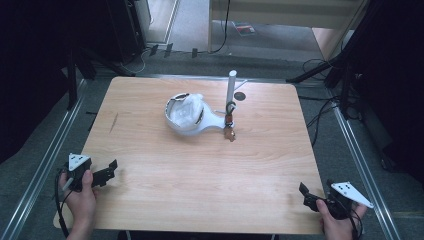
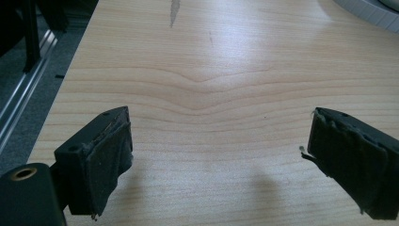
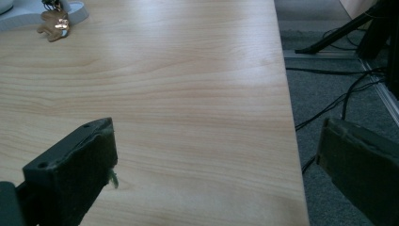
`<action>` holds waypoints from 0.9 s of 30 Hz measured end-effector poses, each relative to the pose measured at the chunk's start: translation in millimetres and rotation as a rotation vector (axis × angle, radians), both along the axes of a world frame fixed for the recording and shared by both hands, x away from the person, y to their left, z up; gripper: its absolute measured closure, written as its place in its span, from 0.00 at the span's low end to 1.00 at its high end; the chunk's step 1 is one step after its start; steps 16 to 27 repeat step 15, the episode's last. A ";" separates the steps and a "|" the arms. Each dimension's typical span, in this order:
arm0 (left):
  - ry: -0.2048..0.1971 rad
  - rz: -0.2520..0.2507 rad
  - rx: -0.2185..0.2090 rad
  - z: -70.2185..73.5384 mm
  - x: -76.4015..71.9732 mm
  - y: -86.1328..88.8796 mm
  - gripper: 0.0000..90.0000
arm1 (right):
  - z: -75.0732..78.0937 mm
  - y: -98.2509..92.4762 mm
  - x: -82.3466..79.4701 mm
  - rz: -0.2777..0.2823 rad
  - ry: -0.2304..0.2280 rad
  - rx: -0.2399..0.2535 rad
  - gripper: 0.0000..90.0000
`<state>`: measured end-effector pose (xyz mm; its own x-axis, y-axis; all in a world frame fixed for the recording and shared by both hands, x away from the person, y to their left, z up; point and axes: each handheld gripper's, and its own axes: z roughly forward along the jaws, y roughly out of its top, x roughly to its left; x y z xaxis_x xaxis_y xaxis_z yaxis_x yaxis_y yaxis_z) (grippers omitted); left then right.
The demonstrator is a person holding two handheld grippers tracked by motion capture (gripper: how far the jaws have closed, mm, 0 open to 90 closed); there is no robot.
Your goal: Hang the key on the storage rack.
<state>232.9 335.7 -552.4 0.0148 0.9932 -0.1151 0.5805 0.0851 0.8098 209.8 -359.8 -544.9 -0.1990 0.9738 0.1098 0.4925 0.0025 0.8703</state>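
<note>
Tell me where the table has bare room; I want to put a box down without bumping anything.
The wooden table is bare across its near half, between the left gripper and right gripper, and along both side edges. It is crowded only at far centre: the white holder, its upright post and the brown charm hanging there.

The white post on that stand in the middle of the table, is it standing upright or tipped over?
Upright. In the high view the white post rises straight from its white base on the table, with a small brown charm lying at its foot.
</note>
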 end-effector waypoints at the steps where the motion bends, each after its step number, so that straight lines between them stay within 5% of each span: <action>1: -0.001 0.000 0.001 -0.1 0.1 0.0 0.09 | -0.8 -1.4 -0.9 0.000 -0.001 -0.001 0.00; 27: 0.003 0.004 -0.008 -0.1 0.5 0.5 0.09 | -1.1 1.9 -2.5 0.001 0.002 -0.030 0.00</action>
